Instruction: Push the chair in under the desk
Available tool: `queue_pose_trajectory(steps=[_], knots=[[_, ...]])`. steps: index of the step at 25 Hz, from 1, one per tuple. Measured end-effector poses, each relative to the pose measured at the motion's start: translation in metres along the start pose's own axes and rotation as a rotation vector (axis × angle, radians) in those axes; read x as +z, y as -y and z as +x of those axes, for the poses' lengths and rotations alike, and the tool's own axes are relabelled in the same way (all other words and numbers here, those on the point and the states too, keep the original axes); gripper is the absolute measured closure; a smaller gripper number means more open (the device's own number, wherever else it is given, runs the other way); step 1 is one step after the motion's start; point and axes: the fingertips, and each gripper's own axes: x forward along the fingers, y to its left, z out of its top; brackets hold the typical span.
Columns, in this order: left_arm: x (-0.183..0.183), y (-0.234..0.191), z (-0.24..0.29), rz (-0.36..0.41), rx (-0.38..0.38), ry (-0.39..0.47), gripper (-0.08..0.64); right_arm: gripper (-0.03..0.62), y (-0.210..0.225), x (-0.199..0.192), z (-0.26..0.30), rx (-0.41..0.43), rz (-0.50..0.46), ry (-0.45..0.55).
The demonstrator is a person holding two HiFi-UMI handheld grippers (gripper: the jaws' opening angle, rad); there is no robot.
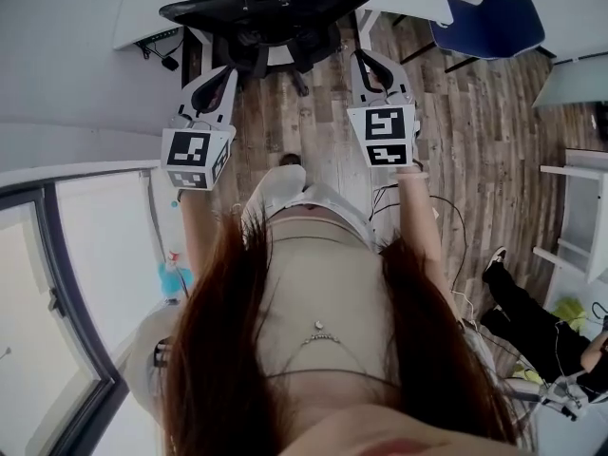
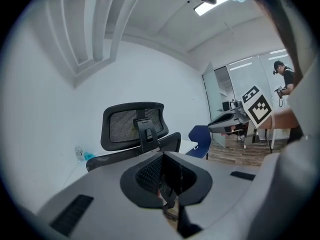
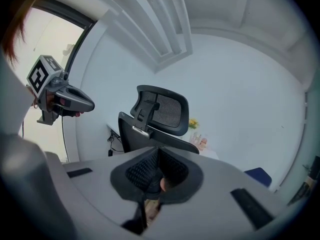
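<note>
only the head view shows the chair's [image 1: 271, 12] wheeled base on the wood floor [image 1: 475, 141], its back at the desk's [image 1: 142, 12] near edge. the gripper views show its mesh headrest [image 2: 131, 124] instead, and the left gripper [image 2: 167, 186] and right gripper [image 3: 152, 181] with jaws closed together, holding nothing.

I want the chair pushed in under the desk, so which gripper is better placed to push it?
Right, narrowly. In the head view the right gripper, shut, sits nearer the chair's backrest than the left gripper; both point at it.
</note>
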Motion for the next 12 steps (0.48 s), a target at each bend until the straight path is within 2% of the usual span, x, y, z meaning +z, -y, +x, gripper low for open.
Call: queue_pose_trajectory(steps=[7, 12], knots=[[0.001, 0.016, -0.021, -0.03, 0.046, 0.043, 0.555, 0.565, -0.003, -0.002, -0.024, -0.004, -0.001, 0.031], [-0.001, 0.029, -0.033, -0.02, 0.072, 0.045, 0.555, 0.565, -0.007, -0.002, -0.039, 0.002, -0.027, 0.044]])
